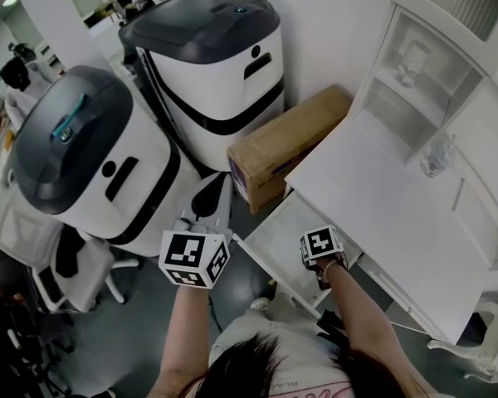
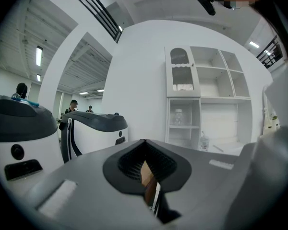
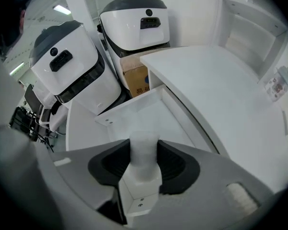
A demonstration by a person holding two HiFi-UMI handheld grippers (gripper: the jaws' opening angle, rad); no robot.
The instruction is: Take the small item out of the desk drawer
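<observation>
The small item [image 3: 144,145], a pale, cloudy little piece, sits in the right gripper [image 3: 144,157]; the jaws are clenched on it from both sides, the dark pads pressing its flanks, and it stands out past the tips. In the right gripper view its long axis seems to run along the jaws themselves, up the middle of the frame, though its far end is too blurred to be sure.

The open drawer [image 3: 134,111] lies straight beyond it in that view, its white floor bare; so the item is above the drawer and apart from it, not resting in it. The white bench [image 1: 382,197] spreads to the right of the drawer in the head view, with its shelf unit [image 1: 432,81] at the upper right.

The left gripper [image 2: 145,150] points level, away from the drawer, towards the cardboard box [image 1: 282,148] and the grey-topped machines [image 1: 212,65] at the upper left; its jaws are drawn together with nothing in them, only a sliver of brown box showing through the slit.

As I judge it, the taking-out is nearly done; what remains turns on the bench lying to the right of the held item, so the right hand, already the nearer, would carry it that way; the risk is a slip from the grip.
</observation>
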